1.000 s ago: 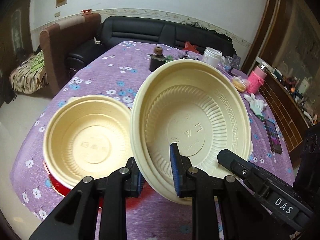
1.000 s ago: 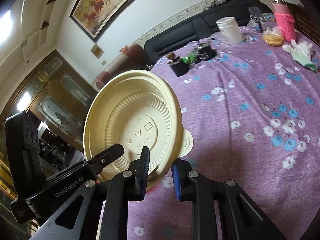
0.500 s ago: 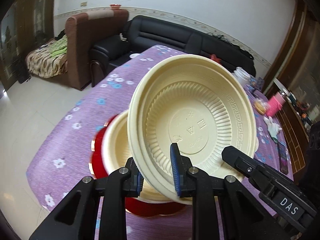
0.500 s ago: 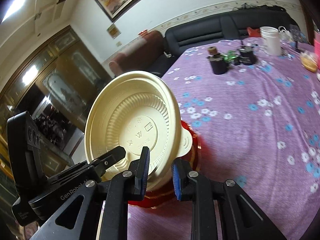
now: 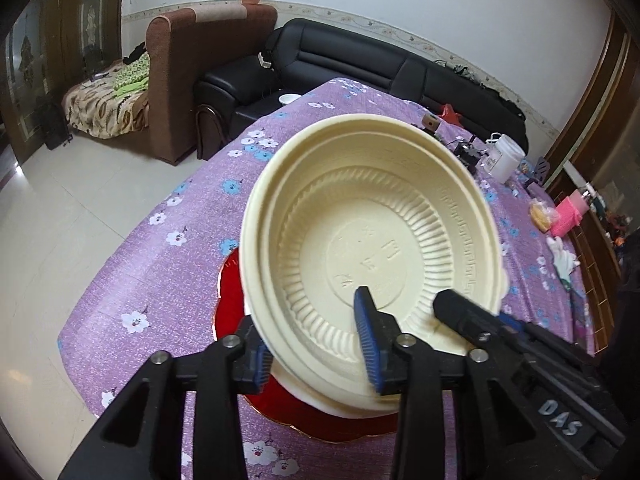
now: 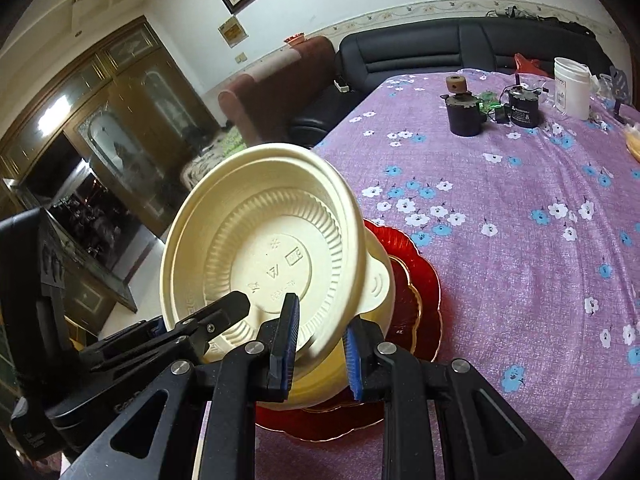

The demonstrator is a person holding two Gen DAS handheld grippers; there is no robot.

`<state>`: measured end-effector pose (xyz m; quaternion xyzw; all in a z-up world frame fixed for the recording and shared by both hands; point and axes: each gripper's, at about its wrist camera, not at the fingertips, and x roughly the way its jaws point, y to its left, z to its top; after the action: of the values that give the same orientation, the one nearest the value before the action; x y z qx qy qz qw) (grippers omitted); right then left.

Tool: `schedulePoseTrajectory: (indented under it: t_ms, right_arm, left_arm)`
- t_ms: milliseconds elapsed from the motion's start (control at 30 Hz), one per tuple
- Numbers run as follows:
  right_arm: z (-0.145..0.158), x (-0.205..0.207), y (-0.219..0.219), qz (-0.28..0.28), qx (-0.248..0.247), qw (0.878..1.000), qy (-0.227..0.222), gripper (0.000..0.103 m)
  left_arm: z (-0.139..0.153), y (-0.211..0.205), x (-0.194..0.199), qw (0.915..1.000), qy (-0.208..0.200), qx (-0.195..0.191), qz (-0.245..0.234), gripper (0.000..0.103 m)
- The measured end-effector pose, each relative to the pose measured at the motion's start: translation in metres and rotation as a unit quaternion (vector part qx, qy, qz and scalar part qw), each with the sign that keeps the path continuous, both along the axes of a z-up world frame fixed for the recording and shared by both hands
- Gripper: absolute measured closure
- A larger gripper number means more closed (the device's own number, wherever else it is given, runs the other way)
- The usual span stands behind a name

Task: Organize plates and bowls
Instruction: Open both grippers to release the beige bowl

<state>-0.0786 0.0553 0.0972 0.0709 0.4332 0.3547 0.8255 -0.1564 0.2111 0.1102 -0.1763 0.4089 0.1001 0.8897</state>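
Both bowls now sit over red plate (image 5: 232,312). Left hand-held gripper (image 5: 316,350) just opened, jaws off cream bowl (image 5: 372,248); right hand-held gripper (image 6: 320,342) clamps its bowl (image 6: 264,252).

I count two cream bowls (image 6: 264,240) (image 6: 380,280), one red plate (image 6: 416,280), one white jar (image 6: 571,86) and two dark canisters (image 6: 464,114) (image 6: 522,110).

left gripper (image 5: 318,354): black plastic arms, blue ribbed pads, silver screws at the joints.
right gripper (image 6: 320,348): the same black arms, blue pads and silver screws.
markings: "DAS" is printed in white on the right gripper's side.
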Motion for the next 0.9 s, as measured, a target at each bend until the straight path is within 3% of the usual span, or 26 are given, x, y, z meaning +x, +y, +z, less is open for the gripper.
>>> schedulePoseTrajectory:
  t_ms: [67,167,333,433,533,700,900]
  right_arm:
    - [-0.003,0.001,0.002,-0.003,-0.012,1.000,-0.003,0.079]
    - [-0.004,0.000,0.005,-0.011,-0.033,0.999,-0.014,0.079]
    - [-0.003,-0.002,0.009,-0.020,-0.055,0.997,-0.041,0.078]
    - [0.000,-0.005,0.013,-0.021,-0.069,0.996,-0.061,0.071]
    - [0.003,-0.010,0.014,-0.026,-0.081,0.993,-0.086,0.060]
    - [0.012,-0.019,0.009,-0.037,-0.080,0.989,-0.120,0.031]
    - [0.021,-0.023,-0.005,-0.063,-0.072,0.985,-0.143,0.028]
  left_arm:
    - [0.005,0.002,-0.004,0.9999,-0.013,0.000,0.005,0.053]
    - [0.013,0.006,-0.012,0.9990,-0.037,0.005,0.025,0.031]
    - [0.023,0.018,-0.022,0.9969,-0.060,-0.005,0.050,0.029]
    - [0.025,0.020,-0.025,0.9963,-0.064,-0.007,0.056,0.028]
    - [0.025,0.022,-0.026,0.9959,-0.067,-0.006,0.060,0.026]
    - [0.026,0.022,-0.027,0.9956,-0.068,-0.006,0.065,0.023]
    - [0.027,0.016,-0.026,0.9960,-0.068,0.004,0.058,0.023]
